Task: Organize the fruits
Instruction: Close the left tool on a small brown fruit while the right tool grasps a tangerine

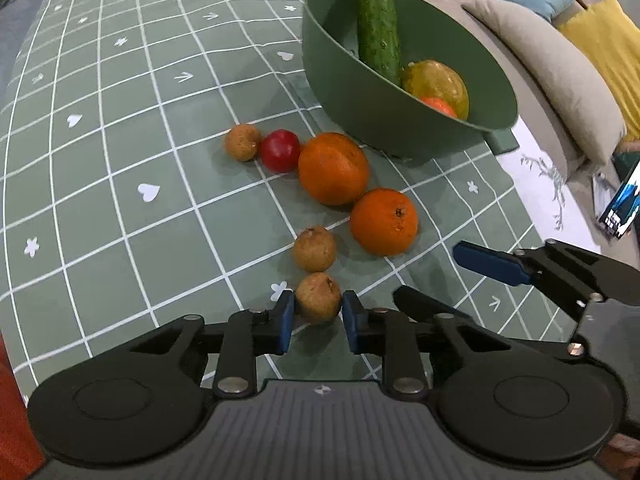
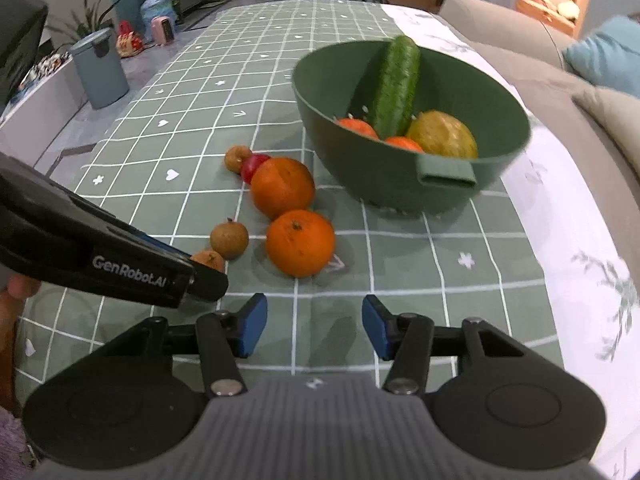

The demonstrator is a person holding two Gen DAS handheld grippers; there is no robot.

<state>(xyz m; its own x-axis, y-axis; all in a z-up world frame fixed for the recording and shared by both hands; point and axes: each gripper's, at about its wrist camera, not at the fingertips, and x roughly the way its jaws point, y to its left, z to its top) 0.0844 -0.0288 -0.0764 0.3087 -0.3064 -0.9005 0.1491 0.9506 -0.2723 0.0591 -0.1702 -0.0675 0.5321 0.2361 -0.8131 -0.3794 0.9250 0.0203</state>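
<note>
The left gripper (image 1: 318, 316) sits low over the near part of the table, its blue-padded fingers (image 1: 285, 320) set close on either side of a small brown fruit (image 1: 319, 298), touching or nearly so. The right gripper (image 2: 315, 326) hovers just to its right, jaws spread wide with nothing between them. A bare fingertip (image 2: 22, 286) shows at the left edge of the right wrist view.

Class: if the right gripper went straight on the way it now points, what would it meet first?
Probably the nearer orange, just ahead of the right gripper and slightly left of centre; depth is uncertain, so its open jaws might pass beside it.
</note>
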